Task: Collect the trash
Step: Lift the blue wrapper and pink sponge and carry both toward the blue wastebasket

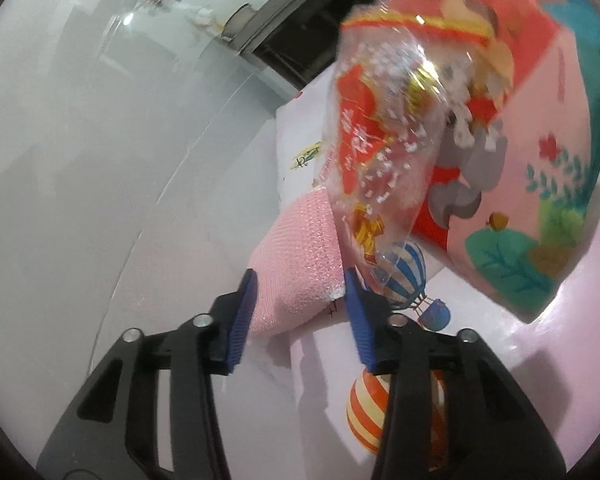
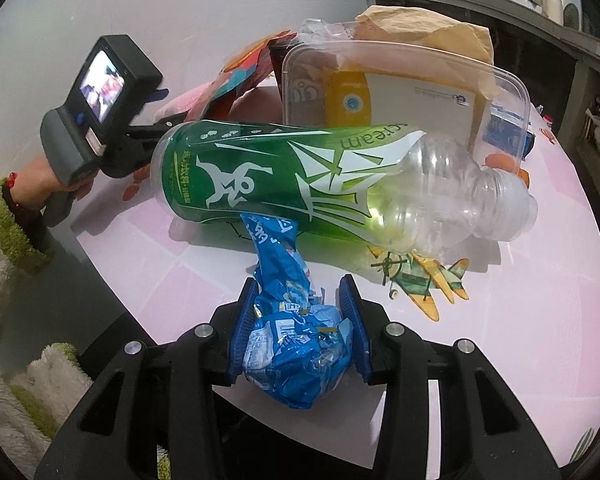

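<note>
- Green bottle point(image 2: 300, 176) lay on its side mid-frame in the right wrist view; white letters "cream" read on its label near the clear neck, along with a white figure; other script too small to read.
- Right tongs point(image 2: 300, 320) clenched on a crumpled blue wrapper point(image 2: 296, 344), its white print unreadable, at the lower centre, over the tabletop point(image 2: 540, 320) edge.
- Behind the bottle: clear plastic tub point(image 2: 400, 92), brown paper bag point(image 2: 420, 32) upper right.
- Left tongs point(image 1: 300, 304) stood part-open around the corner of a pink bubble mailer point(image 1: 300, 264); whether the pads pressed it, cannot tell.
- Clear wrapper with red print point(image 1: 384, 140) rose just beside the right pad; red characters blurred.
- Pink cartoon box point(image 1: 540, 160) filled the upper right.
- Bare grey floor lay open at left.
</note>
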### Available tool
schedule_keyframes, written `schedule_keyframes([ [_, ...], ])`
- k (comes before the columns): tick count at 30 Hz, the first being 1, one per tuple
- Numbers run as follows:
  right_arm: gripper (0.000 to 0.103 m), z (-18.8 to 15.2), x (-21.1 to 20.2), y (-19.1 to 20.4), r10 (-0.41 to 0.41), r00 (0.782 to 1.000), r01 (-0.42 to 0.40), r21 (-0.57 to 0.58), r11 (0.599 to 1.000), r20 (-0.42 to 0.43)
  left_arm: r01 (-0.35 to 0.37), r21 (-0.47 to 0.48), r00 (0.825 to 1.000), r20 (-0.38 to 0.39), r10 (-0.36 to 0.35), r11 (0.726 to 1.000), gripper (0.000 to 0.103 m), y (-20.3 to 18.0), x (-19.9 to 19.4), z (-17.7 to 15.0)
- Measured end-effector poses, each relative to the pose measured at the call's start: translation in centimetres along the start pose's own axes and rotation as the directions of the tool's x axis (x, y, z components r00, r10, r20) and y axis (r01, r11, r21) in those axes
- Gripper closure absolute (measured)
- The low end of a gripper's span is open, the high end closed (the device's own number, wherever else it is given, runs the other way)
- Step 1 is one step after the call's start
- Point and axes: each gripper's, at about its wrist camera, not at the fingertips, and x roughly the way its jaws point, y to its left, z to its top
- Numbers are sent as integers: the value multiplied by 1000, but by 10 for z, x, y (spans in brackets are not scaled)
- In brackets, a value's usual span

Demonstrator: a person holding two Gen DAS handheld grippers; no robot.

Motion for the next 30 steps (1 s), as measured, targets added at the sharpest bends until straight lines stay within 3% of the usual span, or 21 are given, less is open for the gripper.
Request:
schedule_keyframes([
  [4,62,-1,-1,-2,1,1000,-1,1,1000,1,-18,32,1000,-8,18,999,82,-8,6,-1],
  [12,63,0,0,2,-15,1000,15,-2,1000,-4,-40,13,998,44,39,999,86,-9,-9,-5],
  [18,68,1,0,3,-34,999,34,12,999,-2,-131,5,988,87,130,991,87,-2,-26,-7],
  [26,74,0,-8,-1,-62,998,62,34,998,13,-191,-96,967,150,204,977,87,30,-80,-10],
  [30,76,-5,-21,0,-69,997,68,54,996,33,-156,-184,962,193,192,970,87,50,-117,-8],
])
